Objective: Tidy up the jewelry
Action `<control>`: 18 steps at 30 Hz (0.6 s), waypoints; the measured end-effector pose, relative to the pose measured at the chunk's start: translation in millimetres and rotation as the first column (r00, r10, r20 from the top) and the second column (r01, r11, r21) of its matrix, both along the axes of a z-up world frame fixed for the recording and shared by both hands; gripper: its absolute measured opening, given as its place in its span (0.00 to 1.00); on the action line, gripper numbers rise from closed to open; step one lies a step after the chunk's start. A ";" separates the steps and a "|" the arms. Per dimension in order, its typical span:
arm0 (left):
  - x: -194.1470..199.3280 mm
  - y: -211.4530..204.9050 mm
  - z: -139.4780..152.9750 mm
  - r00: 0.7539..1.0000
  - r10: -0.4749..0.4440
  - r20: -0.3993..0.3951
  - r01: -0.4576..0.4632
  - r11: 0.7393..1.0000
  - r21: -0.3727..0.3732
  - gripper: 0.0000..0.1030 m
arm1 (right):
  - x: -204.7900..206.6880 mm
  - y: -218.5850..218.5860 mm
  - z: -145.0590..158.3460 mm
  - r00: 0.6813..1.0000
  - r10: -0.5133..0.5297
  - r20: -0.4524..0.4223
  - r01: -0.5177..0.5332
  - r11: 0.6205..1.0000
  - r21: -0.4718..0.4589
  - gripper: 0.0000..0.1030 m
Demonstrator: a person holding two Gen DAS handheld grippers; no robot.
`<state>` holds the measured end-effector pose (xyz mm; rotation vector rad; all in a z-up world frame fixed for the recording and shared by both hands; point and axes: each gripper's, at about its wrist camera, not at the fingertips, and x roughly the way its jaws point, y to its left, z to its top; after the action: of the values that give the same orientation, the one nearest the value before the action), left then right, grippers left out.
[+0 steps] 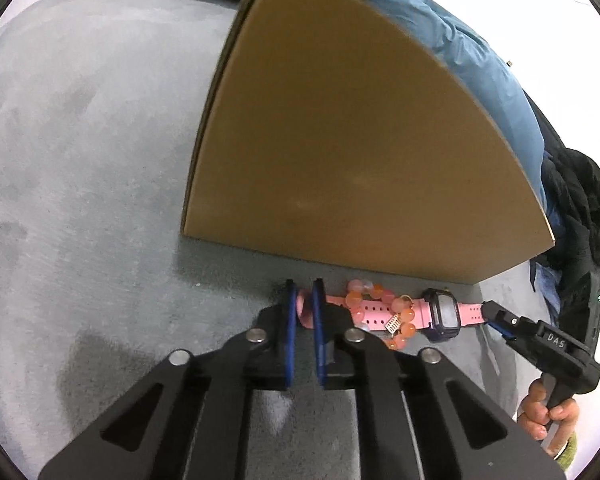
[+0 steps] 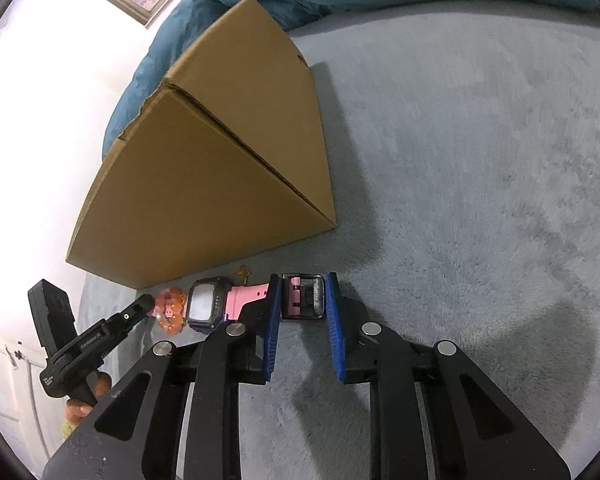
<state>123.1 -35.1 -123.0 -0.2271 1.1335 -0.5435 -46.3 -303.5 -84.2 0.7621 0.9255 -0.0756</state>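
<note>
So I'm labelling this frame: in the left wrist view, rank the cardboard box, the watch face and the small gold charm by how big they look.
1. Cardboard box, by far the largest.
2. Watch face.
3. Gold charm, smallest.
The watch and charm lie side by side, so nearness hardly skews them.

Pink-strapped watch [image 1: 442,314] flat, orange bead bracelet [image 1: 384,312] draped across it

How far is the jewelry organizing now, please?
Nothing looks put away yet. In hand: left tongs shut on one end of the pink watch, right tongs on its buckle end. Left: watch and orange bead bracelet still lie beside the closed cardboard box.
</note>
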 end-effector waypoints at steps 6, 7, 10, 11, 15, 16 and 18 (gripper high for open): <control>-19.3 -13.5 34.1 0.991 -0.050 0.128 0.047 0.999 0.025 0.02 | 2.6 10.0 18.9 0.999 0.020 0.041 -0.018 0.999 -0.049 0.19; -20.4 -11.5 37.8 0.989 -0.052 0.135 0.050 0.999 0.021 0.02 | 2.3 11.9 22.0 0.999 0.025 0.046 -0.022 0.998 -0.055 0.19; -25.2 -6.1 55.2 0.984 -0.057 0.170 0.058 0.998 0.001 0.02 | -1.1 15.3 26.9 0.998 0.032 0.059 -0.029 0.998 -0.054 0.19; -28.3 -5.7 62.2 0.980 -0.062 0.190 0.064 0.998 -0.004 0.02 | -1.9 15.8 28.3 0.997 0.034 0.064 -0.030 0.998 -0.054 0.19; -44.3 -7.3 88.9 0.957 -0.100 0.273 0.106 0.994 -0.007 0.02 | -10.0 18.6 36.9 0.994 0.055 0.090 -0.048 0.996 -0.077 0.19; -47.7 -8.0 94.8 0.951 -0.108 0.289 0.115 0.993 -0.010 0.02 | -10.7 19.7 36.7 0.994 0.057 0.088 -0.051 0.996 -0.079 0.19; -55.3 -13.5 106.4 0.940 -0.126 0.319 0.138 0.990 -0.016 0.02 | -12.4 17.8 31.4 0.995 0.058 0.082 -0.053 0.997 -0.057 0.19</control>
<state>67.8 -48.6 -16.6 -0.0910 0.8288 -0.6946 -58.7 -285.7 -52.9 0.6838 0.8615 -0.0197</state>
